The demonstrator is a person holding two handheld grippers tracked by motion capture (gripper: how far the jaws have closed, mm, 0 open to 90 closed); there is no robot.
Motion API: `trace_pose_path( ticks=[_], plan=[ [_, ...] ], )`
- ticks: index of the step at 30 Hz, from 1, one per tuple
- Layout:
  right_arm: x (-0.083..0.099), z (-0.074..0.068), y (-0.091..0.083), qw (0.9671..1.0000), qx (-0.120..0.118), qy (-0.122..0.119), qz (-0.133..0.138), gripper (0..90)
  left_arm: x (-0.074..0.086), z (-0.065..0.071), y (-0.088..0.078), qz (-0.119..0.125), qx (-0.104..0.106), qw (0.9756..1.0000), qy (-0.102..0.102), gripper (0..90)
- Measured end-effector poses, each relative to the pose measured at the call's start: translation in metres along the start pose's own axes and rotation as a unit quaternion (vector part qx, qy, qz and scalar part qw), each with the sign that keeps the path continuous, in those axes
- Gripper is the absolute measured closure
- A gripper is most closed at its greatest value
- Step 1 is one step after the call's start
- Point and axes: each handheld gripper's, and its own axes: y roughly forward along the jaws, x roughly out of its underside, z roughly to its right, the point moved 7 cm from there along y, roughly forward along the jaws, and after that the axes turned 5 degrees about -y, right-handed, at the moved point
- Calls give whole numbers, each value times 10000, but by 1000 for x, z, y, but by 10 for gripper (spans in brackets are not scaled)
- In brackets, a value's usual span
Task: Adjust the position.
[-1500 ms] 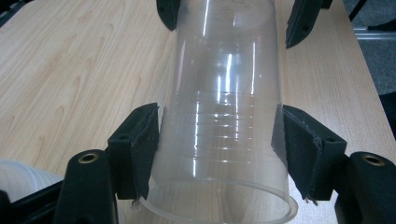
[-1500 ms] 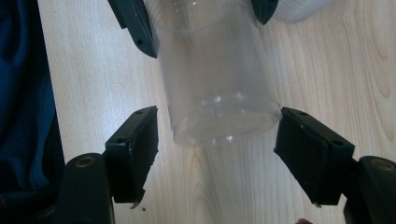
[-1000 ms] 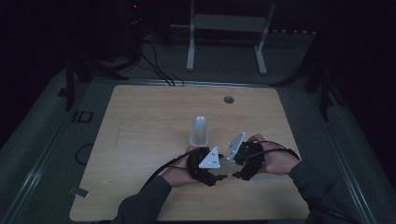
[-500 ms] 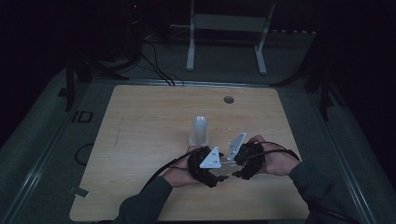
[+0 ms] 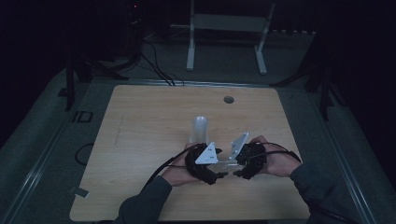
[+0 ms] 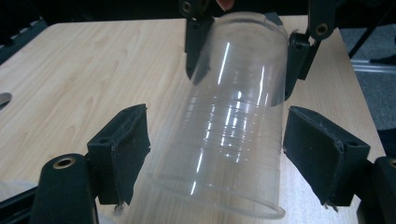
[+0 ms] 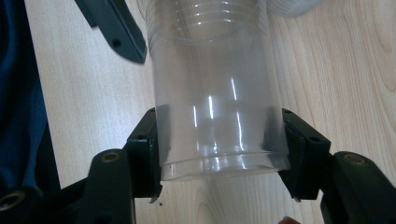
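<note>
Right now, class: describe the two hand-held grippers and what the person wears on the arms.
Each gripper, left gripper and right gripper, is black, topped by a grey three-cornered plate with a black cable trailing. The jaws carry black fabric-covered pads and brass-coloured rivets. Dark long sleeves cover both forearms.

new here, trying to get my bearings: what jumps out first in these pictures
A clear plastic cup lies level between the two grippers near the wooden table's front edge. The right gripper clamps its base, while the left gripper, jaws just opened, straddles it without pressing. A second clear cup stands upright just behind.
</note>
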Motion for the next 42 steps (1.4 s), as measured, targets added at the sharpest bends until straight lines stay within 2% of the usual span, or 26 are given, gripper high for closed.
trace_pose_path(
  ticks=[3,11,25,31,37,42],
  plan=[
    [3,1,3,10000,17,49,-33,415,-1,-4,-4,107,-57,9999,-93,231],
    [9,6,4,9993,201,298,-62,415,-1,-8,-8,173,-164,9997,-115,237],
    [22,19,1,9948,577,828,92,415,-4,-16,-11,259,-388,9986,-267,264],
    [28,22,-1,9914,719,1075,184,415,-5,-19,-11,290,-456,9980,-338,266],
    [32,24,-4,9864,854,1354,370,415,-6,-23,-11,311,-584,9967,-472,286],
    [35,26,-4,9830,958,1510,416,415,-6,-24,-11,292,-681,9960,-491,296]
  ],
)
